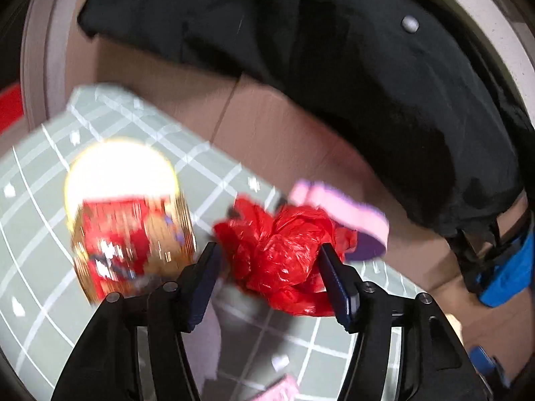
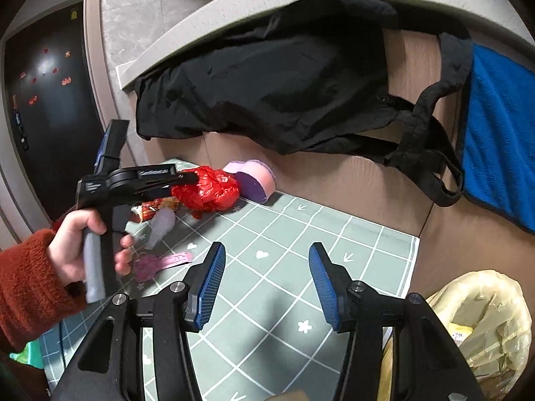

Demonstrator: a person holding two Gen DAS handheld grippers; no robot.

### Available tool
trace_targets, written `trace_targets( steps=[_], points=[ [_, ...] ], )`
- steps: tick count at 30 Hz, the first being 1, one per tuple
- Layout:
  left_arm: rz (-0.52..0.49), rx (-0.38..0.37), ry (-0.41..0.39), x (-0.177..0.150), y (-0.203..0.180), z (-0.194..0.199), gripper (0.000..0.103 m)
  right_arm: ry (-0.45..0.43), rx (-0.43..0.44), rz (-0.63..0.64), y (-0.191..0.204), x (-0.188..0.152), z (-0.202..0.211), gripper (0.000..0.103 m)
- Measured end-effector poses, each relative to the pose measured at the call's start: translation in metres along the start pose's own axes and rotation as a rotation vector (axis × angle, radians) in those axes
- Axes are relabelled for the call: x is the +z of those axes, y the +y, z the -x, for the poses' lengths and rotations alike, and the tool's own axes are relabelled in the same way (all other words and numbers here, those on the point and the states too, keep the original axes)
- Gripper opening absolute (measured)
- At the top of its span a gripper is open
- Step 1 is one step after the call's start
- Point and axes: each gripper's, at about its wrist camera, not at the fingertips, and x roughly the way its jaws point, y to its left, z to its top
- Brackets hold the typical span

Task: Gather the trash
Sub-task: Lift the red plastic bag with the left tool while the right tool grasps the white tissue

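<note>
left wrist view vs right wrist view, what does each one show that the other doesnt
Only the left wrist view shows the round red and gold snack tub with a white lid, blurred.

Only the right wrist view shows the yellowish translucent plastic bag, the blue fleece cloth, the flat pink paper strip, the open right tool, and the hand holding the left tool's handle.

Both show the left tool closed around the crumpled red plastic bag, the pink and purple sponge, the black fabric bag and the grey-green grid mat.

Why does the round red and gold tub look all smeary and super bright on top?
Left wrist view: the tub is motion-blurred, its top blown out white by glare; the red plastic bag between the left gripper stays sharper. Right wrist view: mostly sharp, fisheye-curved mat lines.
</note>
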Motion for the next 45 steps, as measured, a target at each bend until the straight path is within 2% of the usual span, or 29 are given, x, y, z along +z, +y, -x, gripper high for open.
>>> trace_targets(
  steps=[2,3,7,10,12,18,22,25,28,31,36,37,38,39,45],
  points=[
    [0.017,-0.033,0.072,-0.005,0.001,-0.005,0.056,0.007,-0.001,0.010,0.001,0.006,-0.009,0.050],
    [0.010,-0.022,0.104,-0.008,0.001,-0.008,0.045,0.006,-0.002,0.023,0.003,0.009,-0.013,0.050],
    [-0.026,-0.010,0.105,-0.020,0.000,0.003,0.040,0.004,-0.021,0.103,0.017,0.025,-0.035,0.050],
    [-0.008,-0.033,0.061,-0.021,0.009,0.032,0.039,0.018,-0.024,0.148,0.029,0.035,-0.054,0.050],
    [-0.018,-0.011,0.013,-0.019,0.015,0.060,0.039,0.036,0.000,0.159,0.036,0.037,-0.065,0.050],
    [-0.059,0.048,-0.101,-0.019,0.041,0.131,0.039,0.158,0.255,0.244,0.090,0.026,-0.095,0.050],
    [-0.060,0.132,-0.195,-0.026,0.064,0.170,0.039,0.222,0.261,0.328,0.129,0.010,-0.117,0.049],
    [-0.034,0.171,-0.245,-0.029,0.082,0.191,0.039,0.257,0.285,0.318,0.143,0.009,-0.134,0.049],
    [-0.025,0.193,-0.267,-0.032,0.093,0.200,0.039,0.269,0.291,0.320,0.153,0.016,-0.154,0.048],
    [-0.026,0.210,-0.282,-0.035,0.097,0.203,0.039,0.250,0.249,0.334,0.158,0.021,-0.171,0.045],
    [-0.025,0.218,-0.289,-0.038,0.099,0.205,0.039,0.283,0.219,0.353,0.162,0.019,-0.197,0.035],
    [-0.032,0.222,-0.291,-0.039,0.097,0.205,0.039,0.286,0.223,0.352,0.163,0.016,-0.199,0.027],
    [-0.040,0.225,-0.291,-0.040,0.095,0.205,0.039,0.285,0.226,0.346,0.162,0.015,-0.197,0.018],
    [-0.045,0.224,-0.288,-0.040,0.092,0.203,0.039,0.283,0.228,0.337,0.160,0.015,-0.194,0.016],
    [-0.092,0.226,-0.287,-0.046,0.065,0.199,0.039,0.190,0.236,0.288,0.144,0.028,-0.144,0.014]
  ],
)
